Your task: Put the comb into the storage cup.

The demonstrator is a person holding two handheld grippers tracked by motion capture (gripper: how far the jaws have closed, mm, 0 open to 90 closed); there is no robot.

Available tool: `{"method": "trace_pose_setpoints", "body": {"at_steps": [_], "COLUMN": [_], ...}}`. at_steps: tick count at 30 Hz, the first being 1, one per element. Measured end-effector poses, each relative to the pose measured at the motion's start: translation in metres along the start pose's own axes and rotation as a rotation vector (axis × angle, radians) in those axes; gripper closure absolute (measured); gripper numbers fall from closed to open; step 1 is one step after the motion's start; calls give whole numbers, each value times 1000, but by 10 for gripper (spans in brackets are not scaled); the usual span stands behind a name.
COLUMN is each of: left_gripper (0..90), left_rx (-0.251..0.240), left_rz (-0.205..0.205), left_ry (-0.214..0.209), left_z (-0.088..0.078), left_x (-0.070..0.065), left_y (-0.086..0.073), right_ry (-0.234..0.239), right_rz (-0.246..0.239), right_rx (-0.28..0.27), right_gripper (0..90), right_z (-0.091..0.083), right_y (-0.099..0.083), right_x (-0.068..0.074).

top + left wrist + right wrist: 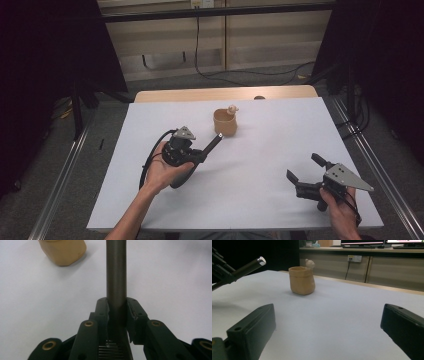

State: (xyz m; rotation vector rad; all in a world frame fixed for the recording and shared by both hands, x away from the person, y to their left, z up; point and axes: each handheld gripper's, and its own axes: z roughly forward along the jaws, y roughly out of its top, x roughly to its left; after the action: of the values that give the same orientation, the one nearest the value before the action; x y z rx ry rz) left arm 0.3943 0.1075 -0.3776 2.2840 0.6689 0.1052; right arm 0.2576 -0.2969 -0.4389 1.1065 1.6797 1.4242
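Note:
A tan clay cup (pixel 225 122) with a small figure on its rim stands upright near the middle back of the white table (pixel 260 150). My left gripper (pixel 203 151) is shut on a dark metal rod (pixel 214 143), whose tip points up toward the cup and stops just short of it. In the left gripper view the rod (pixel 116 272) runs straight out from between the pads, with the cup (pixel 63 251) off to the upper left. My right gripper (pixel 306 171) rests open at the front right, with nothing between its jaws. From there the cup (pixel 302 280) and the rod's silver tip (pixel 259 261) show.
A wooden strip (pixel 225 93) edges the table's far side. Cables (pixel 210 70) hang along the back wall. Metal rails (pixel 385 185) run along both sides of the table. White surface lies open between the two grippers.

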Motion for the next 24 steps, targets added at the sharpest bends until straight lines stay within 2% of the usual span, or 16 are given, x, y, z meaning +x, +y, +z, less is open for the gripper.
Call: {"method": "trace_pose_setpoints", "body": {"at_steps": [2, 3, 6, 10, 11, 12, 14, 16, 19, 21, 22, 24], "left_gripper": [731, 731, 731, 731, 731, 731, 732, 731, 731, 730, 731, 731], "left_rx": [5, 7, -6, -1, 1, 4, 15, 9, 10, 6, 0, 20], "left_rz": [14, 13, 23, 64, 79, 84, 106, 107, 113, 106, 106, 125], "left_ry": [-18, -28, -48, -62, -71, -78, -95, -109, -128, -165, -168, -151], "left_z": [-2, -3, -5, -7, -9, -9, -10, -11, -12, -13, -13, -13], "left_x": [-2, -3, -8, -16, -18, -19, -23, -26, -28, -29, -29, -30], "left_y": [0, 0, 0, 2, 3, 4, 5, 7, 9, 10, 10, 10], "right_ry": [12, 43, 56, 74, 78, 71, 66, 71, 116, 128, 137, 172], "right_rz": [-2, 12, 19, 17, 7, -24, -34, -28, -27, -40, -36, -39], "right_rx": [-5, -22, -34, -31, -27, -26, -24, -21, -16, -1, 4, 17], "right_gripper": [0, 0, 0, 0, 0, 0, 0, 0, 0, 0, 0, 4], "right_z": [0, 0, 2, 5, 6, 8, 8, 11, 14, 16, 17, 18], "right_y": [1, 2, 4, 9, 10, 12, 14, 16, 20, 22, 22, 23], "right_x": [0, 0, -1, 0, 1, 3, 5, 9, 15, 20, 22, 25]}}
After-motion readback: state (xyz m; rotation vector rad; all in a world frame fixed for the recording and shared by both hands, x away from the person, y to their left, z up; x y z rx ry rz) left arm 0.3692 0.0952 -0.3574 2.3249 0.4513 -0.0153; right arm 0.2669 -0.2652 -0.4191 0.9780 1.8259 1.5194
